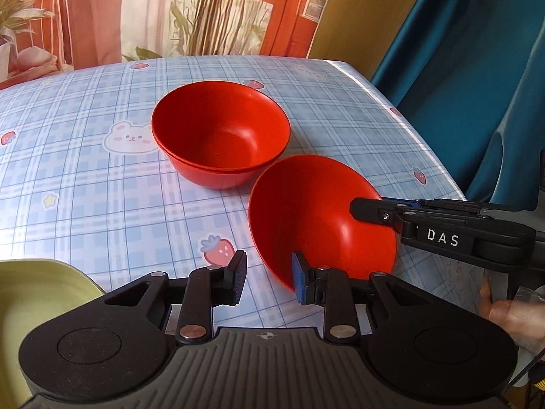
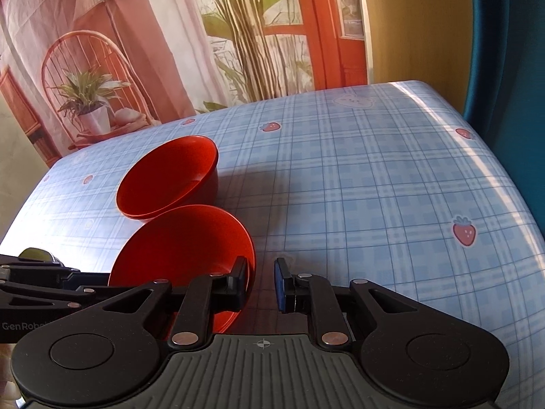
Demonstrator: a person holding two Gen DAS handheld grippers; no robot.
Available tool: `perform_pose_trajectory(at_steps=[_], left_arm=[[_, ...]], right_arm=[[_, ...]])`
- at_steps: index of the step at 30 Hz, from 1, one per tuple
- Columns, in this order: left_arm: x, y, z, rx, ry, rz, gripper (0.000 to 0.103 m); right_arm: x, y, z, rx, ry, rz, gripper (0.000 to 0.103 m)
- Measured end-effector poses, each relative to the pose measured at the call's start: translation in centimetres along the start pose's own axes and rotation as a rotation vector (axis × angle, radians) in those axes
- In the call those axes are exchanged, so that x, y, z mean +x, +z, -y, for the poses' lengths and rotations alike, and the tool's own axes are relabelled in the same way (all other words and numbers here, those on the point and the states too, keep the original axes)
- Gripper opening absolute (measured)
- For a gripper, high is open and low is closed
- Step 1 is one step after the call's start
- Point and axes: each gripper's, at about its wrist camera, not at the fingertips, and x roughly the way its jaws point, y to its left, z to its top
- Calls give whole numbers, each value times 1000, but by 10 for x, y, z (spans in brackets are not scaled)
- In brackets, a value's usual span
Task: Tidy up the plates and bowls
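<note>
Tilted bowl sits just before stacked bowls on table.

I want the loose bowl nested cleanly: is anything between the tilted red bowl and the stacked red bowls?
Nothing visible does. The tilted red bowl sits right beside the stacked red bowls, with only tablecloth around them. The right tool straddles its rim, jaws open; the left tool is open beside it.
</note>
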Motion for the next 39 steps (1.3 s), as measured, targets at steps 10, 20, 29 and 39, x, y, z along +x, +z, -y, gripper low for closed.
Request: perform_pose_trajectory(at_steps=[10, 20, 29, 39], left_arm=[[-3, -4, 5, 10, -10, 23, 20], [-8, -5, 7, 28, -24, 26, 19], [-22, 2, 10, 31, -21, 72, 19], [-38, 12, 7, 28, -4, 135, 19]], right_arm=[[-3, -7, 1, 6, 12, 7, 14], [-7, -9, -1, 6, 12, 10, 6], [-17, -2, -4, 5, 12, 31, 6], [-24, 18, -18, -18, 29, 65, 7]])
